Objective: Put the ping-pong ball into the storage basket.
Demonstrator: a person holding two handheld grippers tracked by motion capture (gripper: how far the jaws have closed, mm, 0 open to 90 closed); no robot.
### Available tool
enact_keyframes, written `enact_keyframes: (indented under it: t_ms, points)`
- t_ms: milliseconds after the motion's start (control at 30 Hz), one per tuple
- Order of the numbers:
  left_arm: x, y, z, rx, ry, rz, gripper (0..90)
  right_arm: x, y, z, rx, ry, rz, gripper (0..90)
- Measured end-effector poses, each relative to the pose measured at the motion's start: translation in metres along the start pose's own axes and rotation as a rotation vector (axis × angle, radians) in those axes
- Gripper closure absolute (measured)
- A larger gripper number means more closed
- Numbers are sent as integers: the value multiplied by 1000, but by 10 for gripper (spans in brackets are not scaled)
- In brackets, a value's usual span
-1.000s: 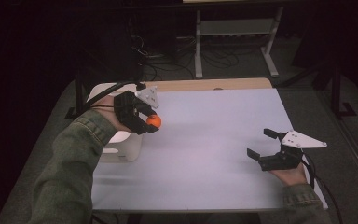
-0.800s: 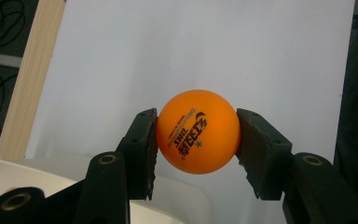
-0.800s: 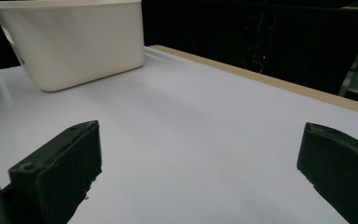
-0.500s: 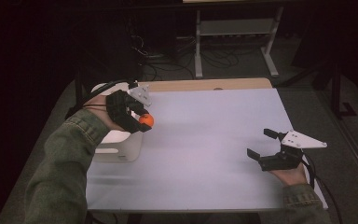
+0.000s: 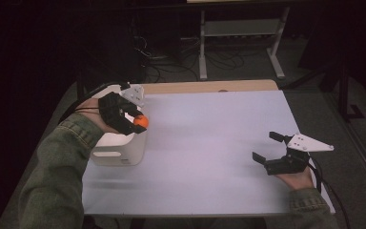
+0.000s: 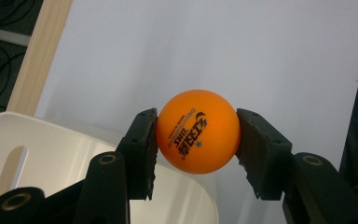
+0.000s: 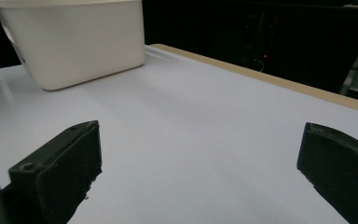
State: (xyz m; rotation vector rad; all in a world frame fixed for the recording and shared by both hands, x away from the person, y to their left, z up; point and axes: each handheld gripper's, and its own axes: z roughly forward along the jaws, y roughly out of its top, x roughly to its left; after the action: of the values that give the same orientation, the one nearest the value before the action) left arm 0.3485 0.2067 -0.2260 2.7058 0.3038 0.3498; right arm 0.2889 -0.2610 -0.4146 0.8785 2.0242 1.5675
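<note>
An orange table-tennis ball (image 5: 141, 122) with dark print is pinched between the black jaws of my left gripper (image 5: 136, 120), which hangs over the right rim of a white plastic bin (image 5: 119, 151) at the table's left. In the left gripper view the ball (image 6: 198, 131) fills the gap of the left gripper (image 6: 196, 140), with both pads against it, and the bin's rim (image 6: 51, 149) lies below and to the left. My right gripper (image 5: 265, 146) rests low at the table's right, open and holding nothing. The right gripper view looks between the right gripper's (image 7: 200, 168) wide jaws toward the bin (image 7: 74, 37).
The white tabletop (image 5: 209, 143) spreads between the two hands. A wooden strip (image 5: 209, 87) runs along its far edge. Behind the table stand a metal frame (image 5: 240, 33) and loose cables (image 5: 171, 52) on the dark floor.
My left hand has carried the ball to the left, from above the bare table to above the bin's right rim. The right gripper has stayed still.
</note>
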Motion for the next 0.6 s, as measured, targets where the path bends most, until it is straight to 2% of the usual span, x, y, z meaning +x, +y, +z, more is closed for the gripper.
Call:
enact_keyframes:
  t_ms: [233, 333, 600]
  points:
    - [5, -7, -3, 26, 17, -22, 502, 0, 0, 0, 1, -1, 4, 0]
    - [6, -7, -3, 47, 15, -14, 502, 0, 0, 0, 4, 0, 3, 0]
    - [11, -10, -15, 56, 38, -32, 502, 0, -1, 0, 4, -2, 4, 0]
